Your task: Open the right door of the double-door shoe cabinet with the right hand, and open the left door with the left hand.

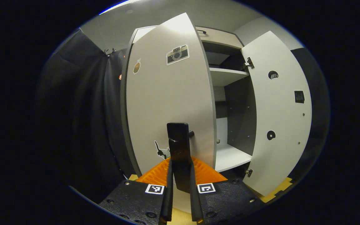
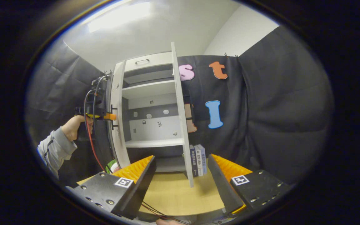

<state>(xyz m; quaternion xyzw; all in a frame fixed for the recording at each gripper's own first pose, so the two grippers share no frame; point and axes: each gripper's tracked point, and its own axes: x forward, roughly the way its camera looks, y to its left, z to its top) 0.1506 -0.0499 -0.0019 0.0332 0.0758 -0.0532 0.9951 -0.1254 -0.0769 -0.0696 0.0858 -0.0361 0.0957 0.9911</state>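
Black cloth walls close in on both sides of your cabinet (image 2: 148, 103), which stands on a wooden floor (image 2: 180, 190). Both doors stand open. Your left gripper (image 1: 180, 175) is clamped on the left door's handle (image 1: 177, 147); the fingers hide the handle's lower end. Your right gripper (image 2: 181, 175) holds nothing, its fingers spread wide, near the right door's (image 2: 181, 118) bottom edge. Books (image 2: 198, 159) stand just behind that door, partly cut off by it.
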